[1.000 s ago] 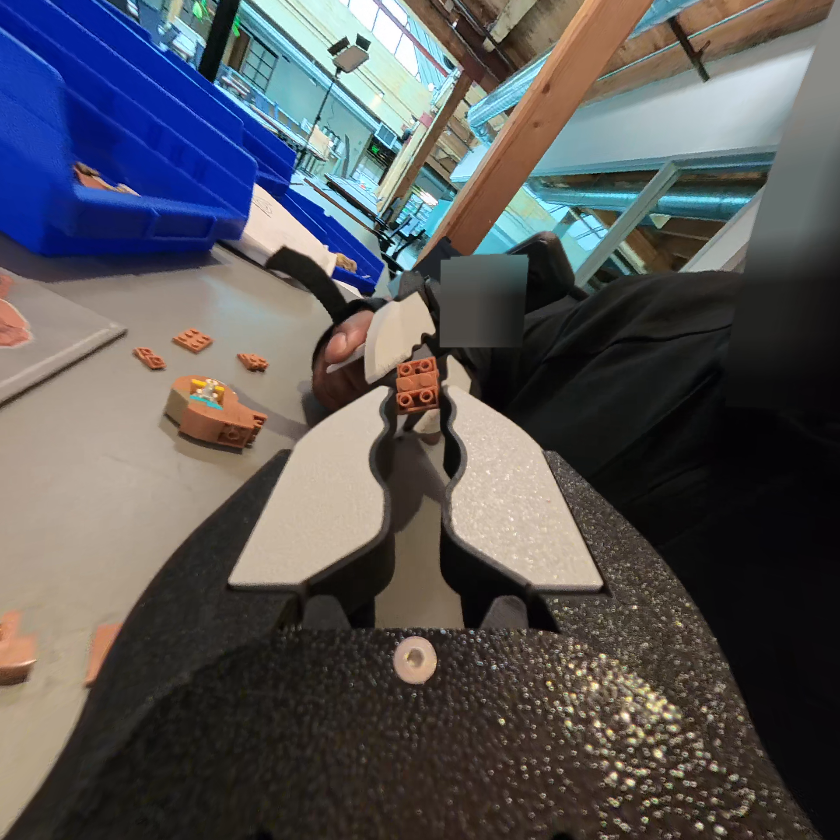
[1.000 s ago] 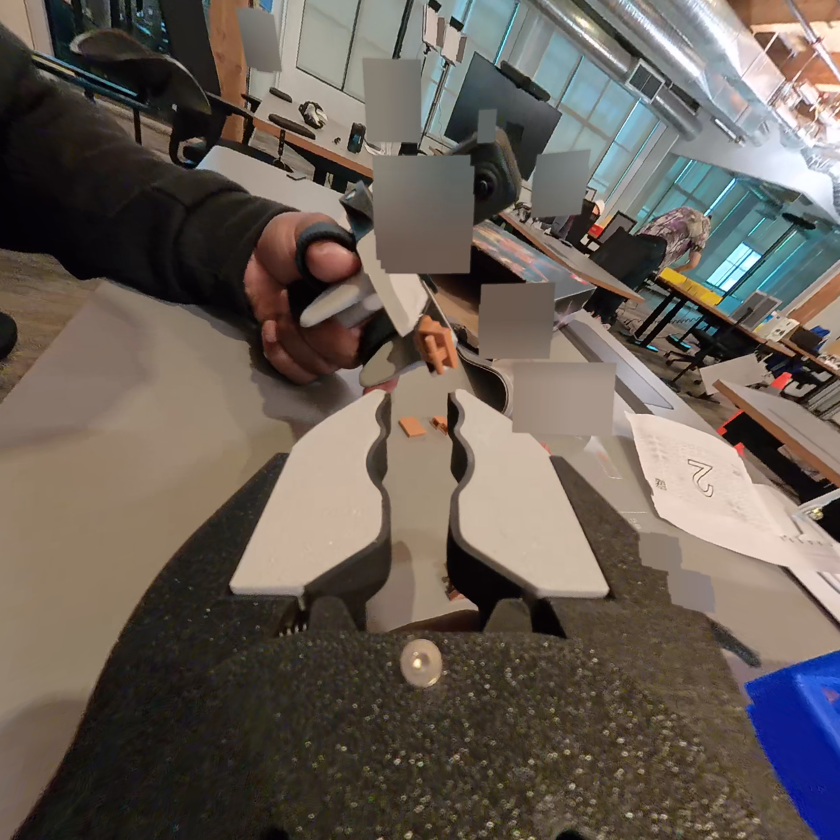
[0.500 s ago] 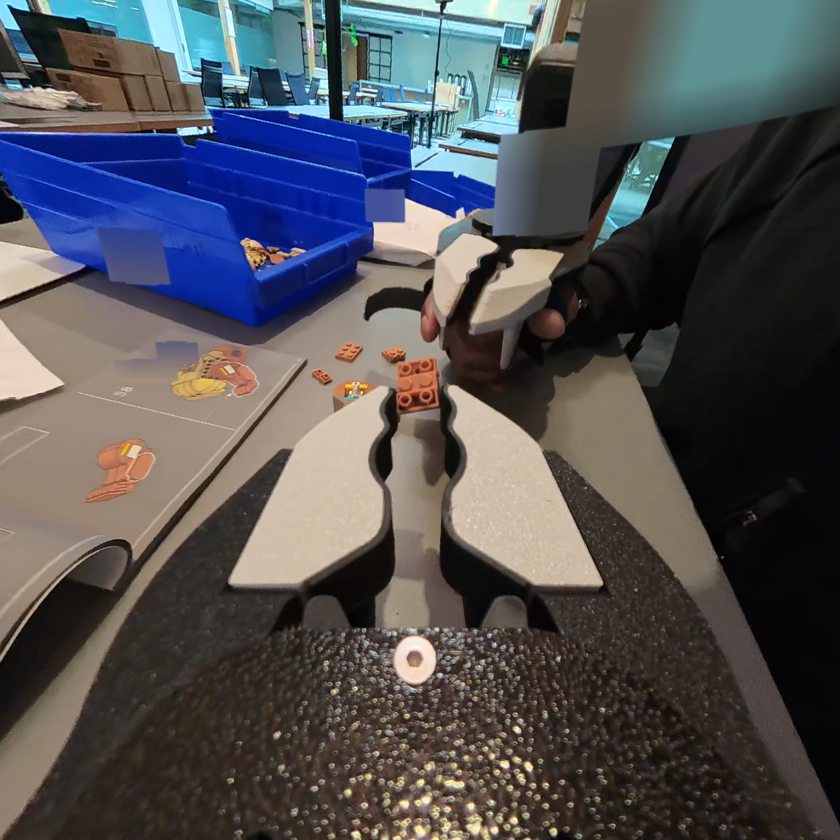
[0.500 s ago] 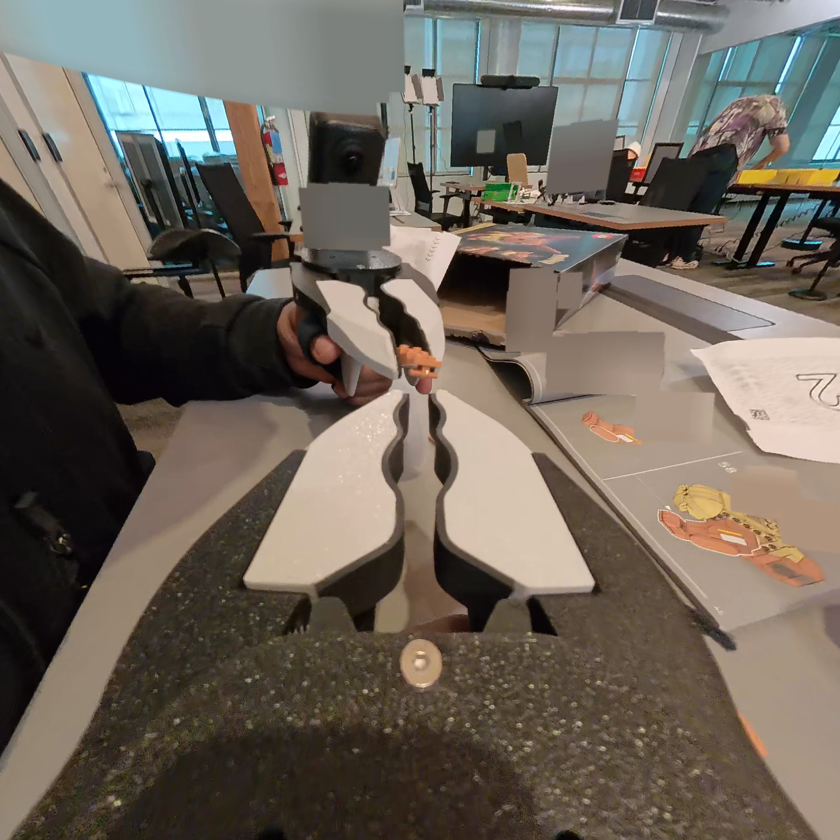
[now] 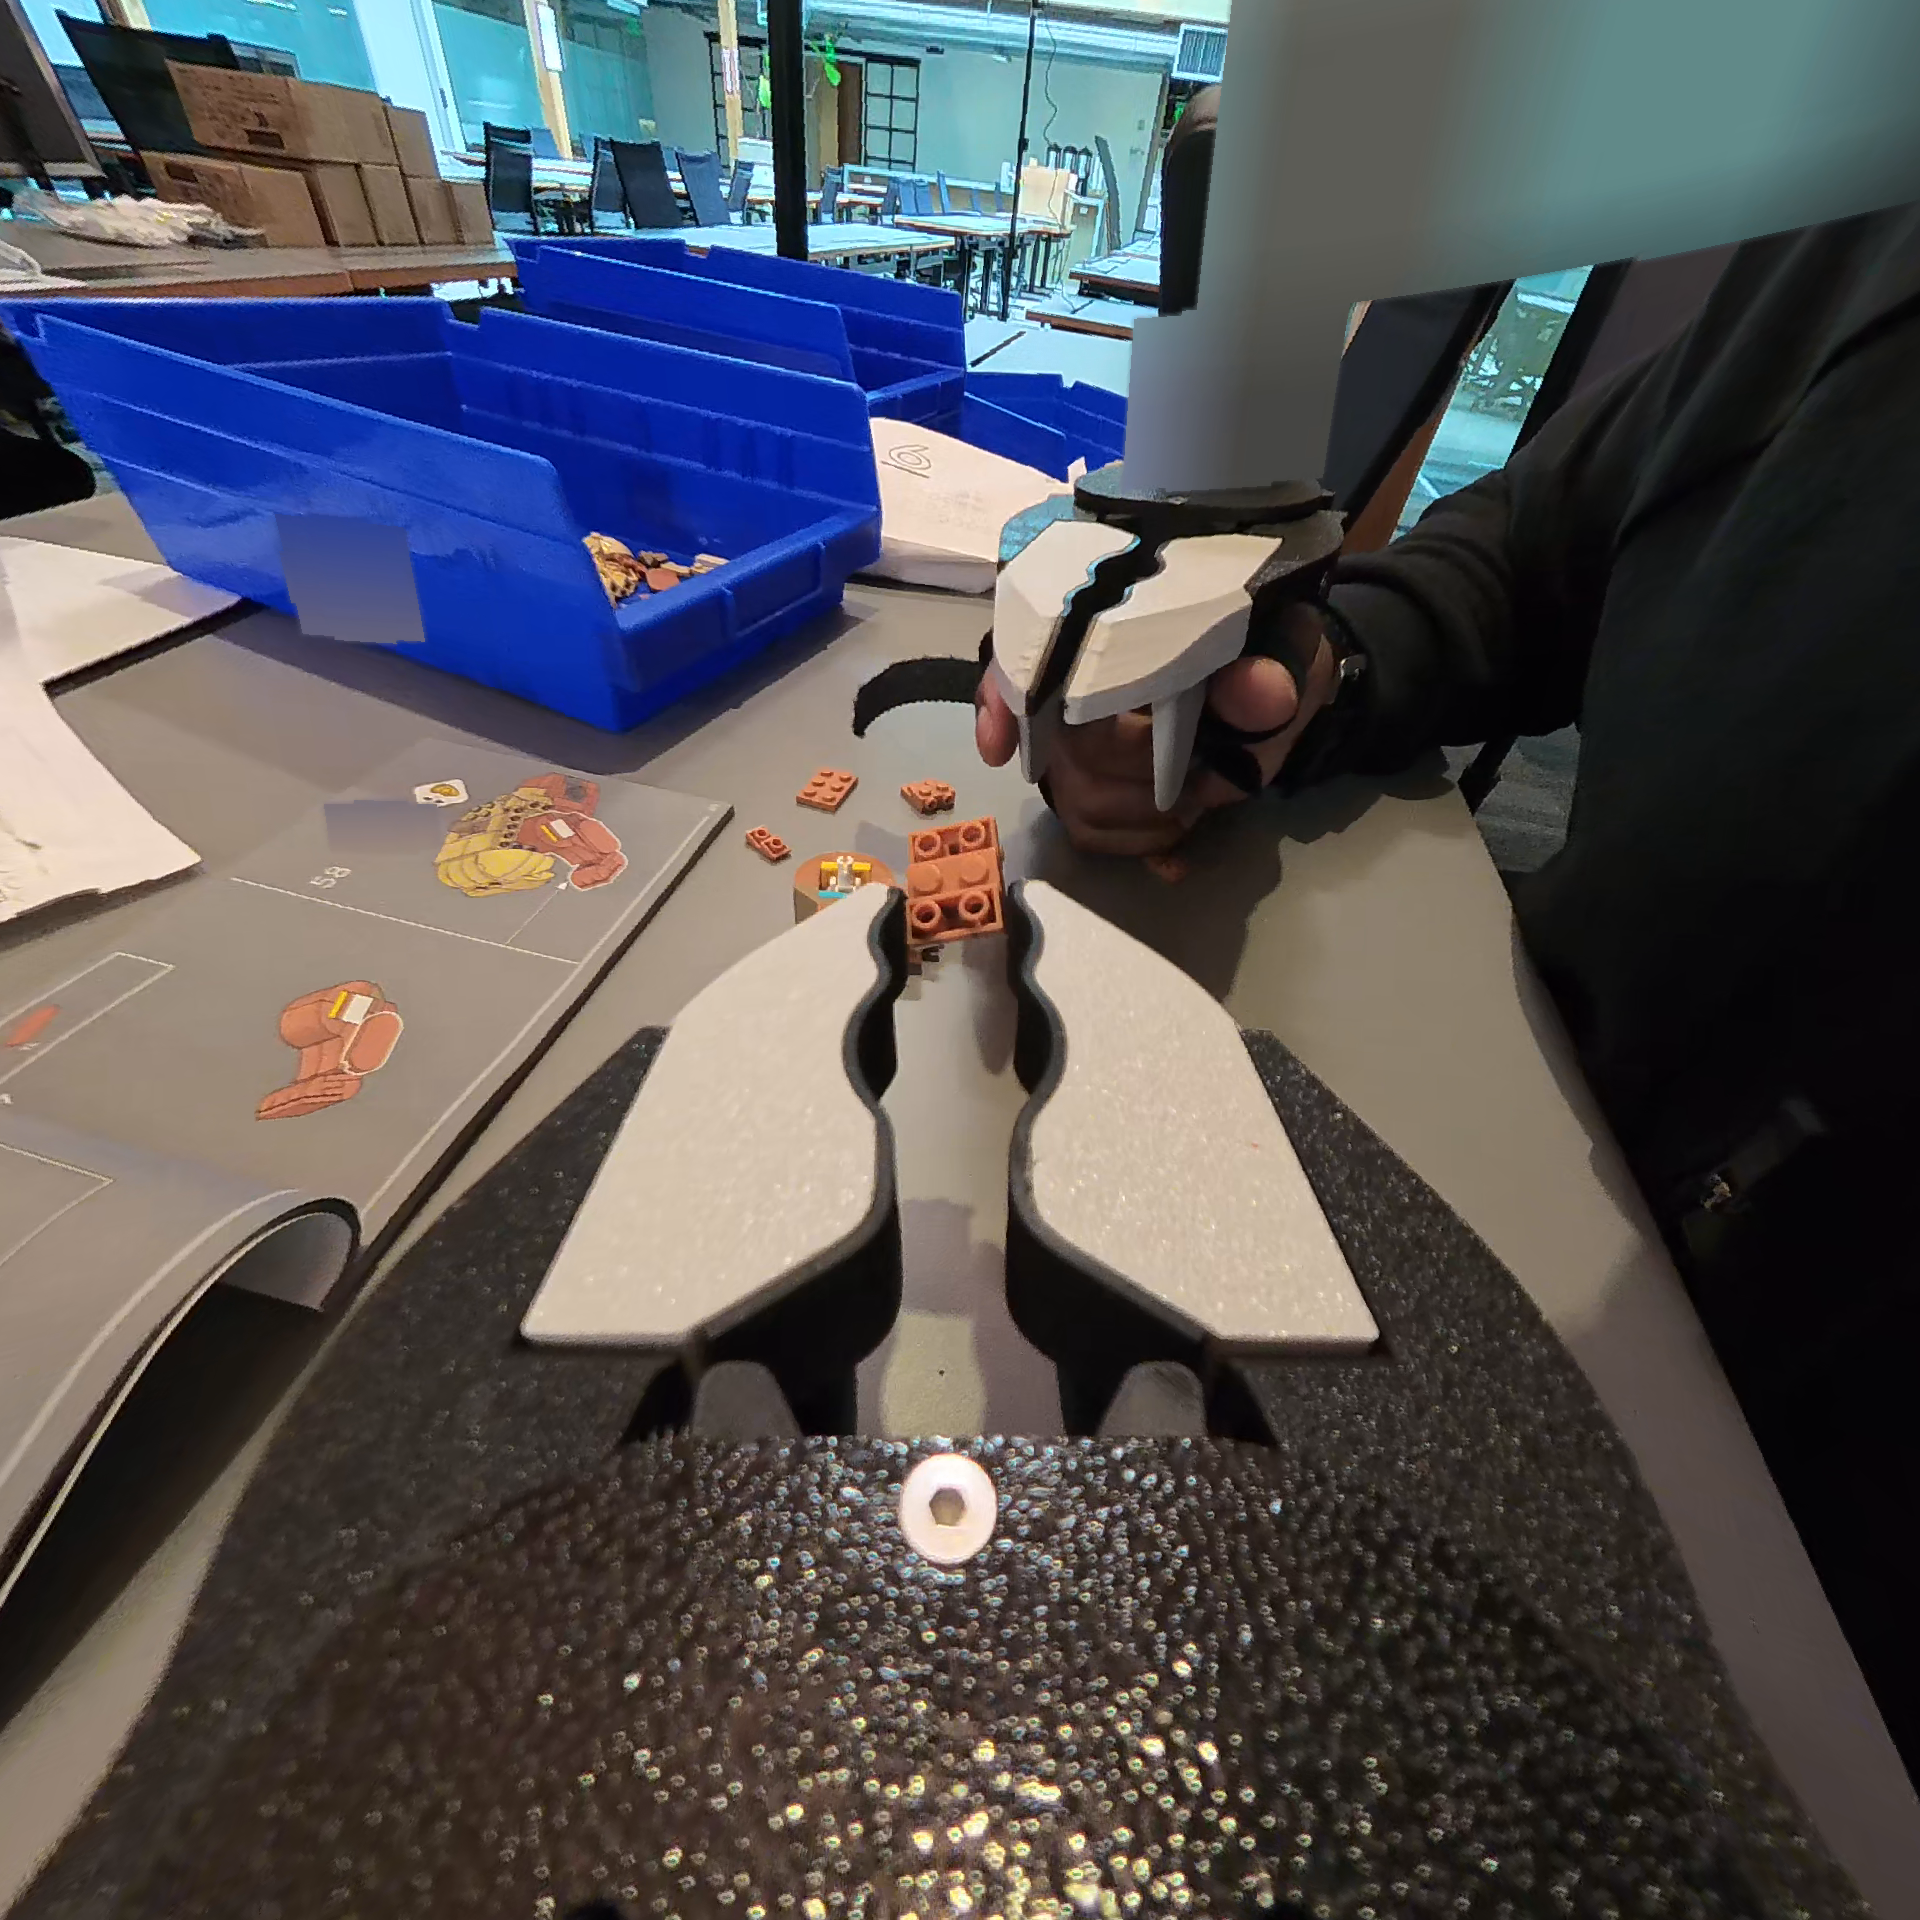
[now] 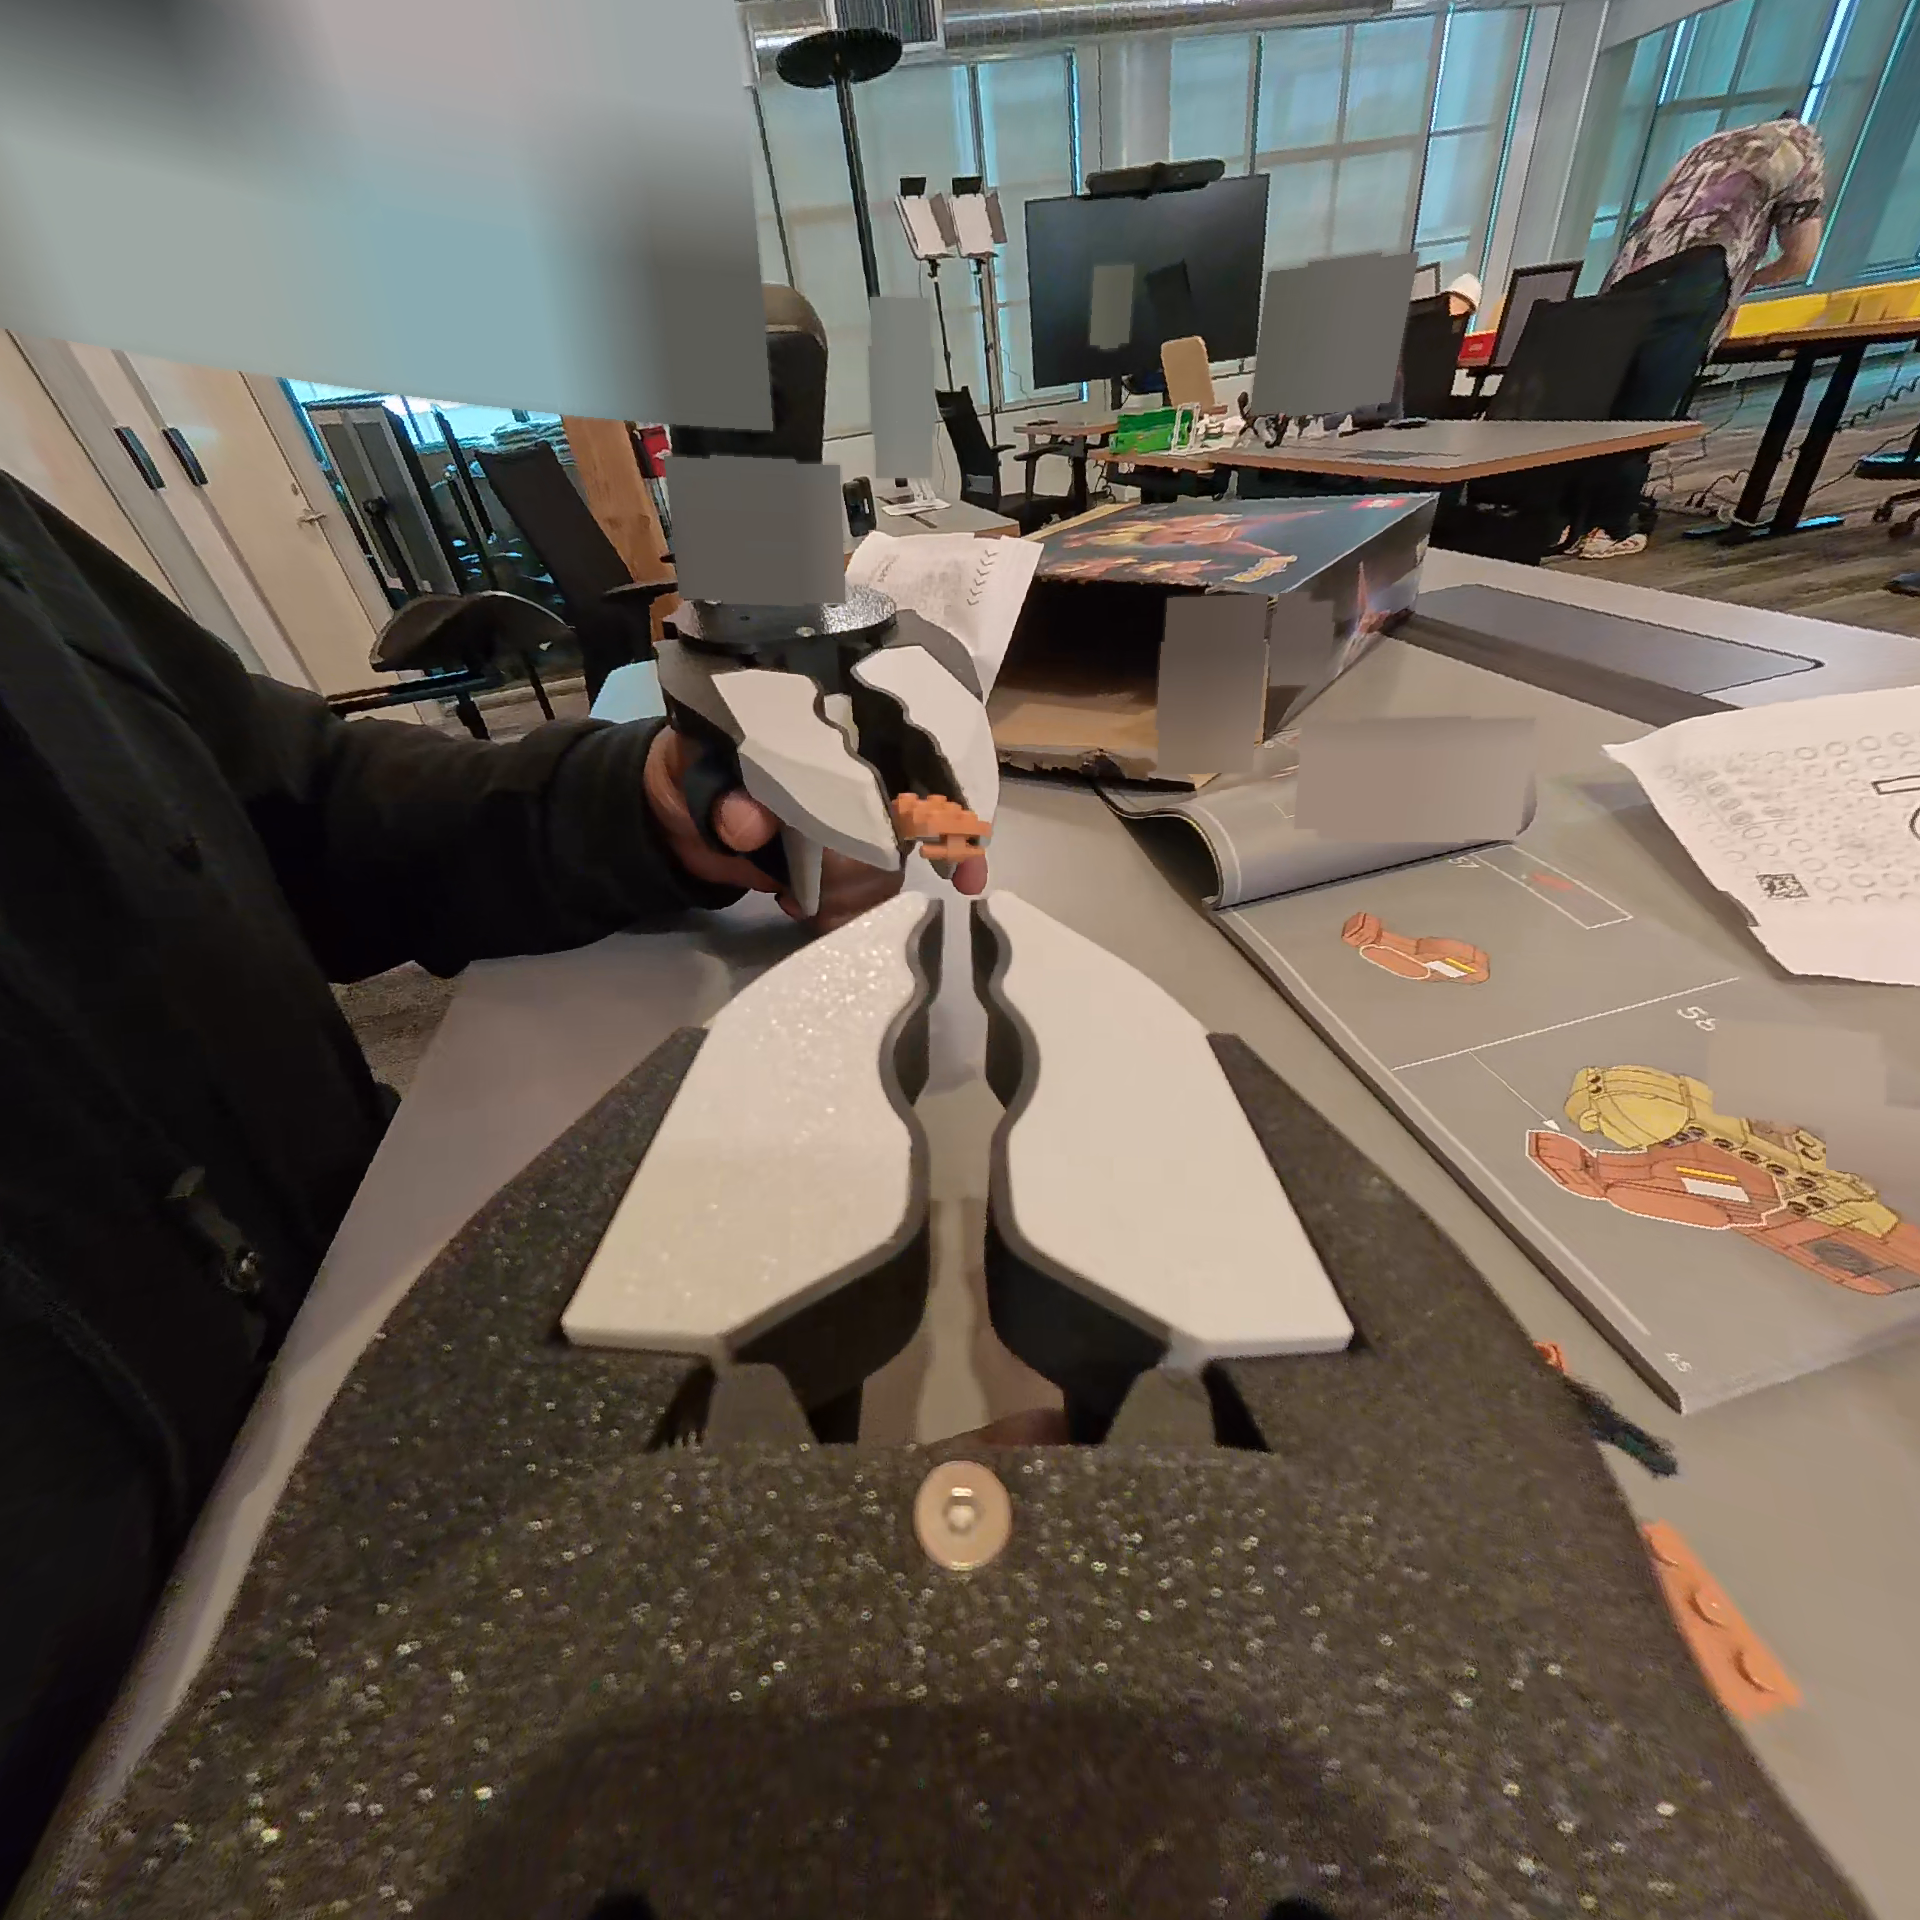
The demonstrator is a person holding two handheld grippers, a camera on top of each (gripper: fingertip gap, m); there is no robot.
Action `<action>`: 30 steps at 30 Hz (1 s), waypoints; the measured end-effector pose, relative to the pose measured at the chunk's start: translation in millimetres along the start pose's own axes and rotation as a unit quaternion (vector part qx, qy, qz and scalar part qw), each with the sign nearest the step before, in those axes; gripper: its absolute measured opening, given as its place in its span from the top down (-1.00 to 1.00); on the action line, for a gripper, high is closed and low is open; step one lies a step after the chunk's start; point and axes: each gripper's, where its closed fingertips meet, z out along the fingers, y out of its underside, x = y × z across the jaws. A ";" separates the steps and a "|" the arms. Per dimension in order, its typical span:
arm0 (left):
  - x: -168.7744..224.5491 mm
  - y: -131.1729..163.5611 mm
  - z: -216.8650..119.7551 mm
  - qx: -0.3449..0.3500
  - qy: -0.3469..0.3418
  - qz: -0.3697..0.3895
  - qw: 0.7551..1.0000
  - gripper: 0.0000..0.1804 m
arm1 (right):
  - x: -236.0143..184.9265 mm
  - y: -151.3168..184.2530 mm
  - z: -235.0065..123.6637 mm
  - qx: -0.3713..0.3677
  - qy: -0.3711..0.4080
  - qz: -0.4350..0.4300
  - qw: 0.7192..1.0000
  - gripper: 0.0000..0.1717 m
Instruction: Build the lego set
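Gripping a small reddish-brown stack of studded toy bricks (image 5: 954,881) at the very tips, your left gripper (image 5: 954,920) has its jaws closed to about the stack's width, both pads pressed on its sides. The stack is raised clear of the grey table (image 5: 1351,997), as the right wrist view confirms (image 6: 940,826).

Just behind the stack on the table sits a round brown part-built model with a white and teal insert (image 5: 840,878). Beyond it lie three loose reddish-brown pieces: a flat plate (image 5: 827,788), a small two-stud plate (image 5: 767,842) and a small clip-like piece (image 5: 928,796).

Your right gripper (image 6: 958,914) faces the left one across the table, jaws drawn nearly together with only a thin slit between them and nothing in it. Your right hand (image 5: 1122,769) rests against the table.

To your left lies an open grey instruction booklet (image 5: 343,966). Behind it stands a blue plastic bin (image 5: 499,540) with brown and tan pieces in its front corner. An opened cardboard box (image 6: 1195,613) lies farther back.
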 end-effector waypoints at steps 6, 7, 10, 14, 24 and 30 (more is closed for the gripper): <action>-1.9 -2.5 -2.2 0.010 0.002 -0.010 1.000 0.81 | 0.9 0.9 0.8 -0.004 -0.003 0.007 1.000 0.94; -2.2 -2.9 -2.5 0.012 0.002 -0.012 1.000 0.81 | 1.2 0.7 0.6 -0.004 -0.003 0.009 1.000 0.93; -3.0 -3.6 -3.3 0.015 0.001 -0.014 1.000 0.81 | 2.3 0.2 0.1 -0.001 -0.004 0.015 1.000 0.94; -4.0 -3.7 -3.3 0.016 0.001 -0.019 1.000 0.81 | 2.1 0.1 0.0 -0.001 -0.006 0.016 1.000 0.94; -2.8 -1.6 -1.6 0.007 -0.002 -0.009 1.000 0.81 | 1.6 0.7 0.3 -0.004 -0.006 0.014 1.000 0.94; -1.8 -1.7 -2.0 0.008 -0.002 -0.006 1.000 0.81 | 2.6 1.7 1.4 -0.007 -0.005 0.019 1.000 0.94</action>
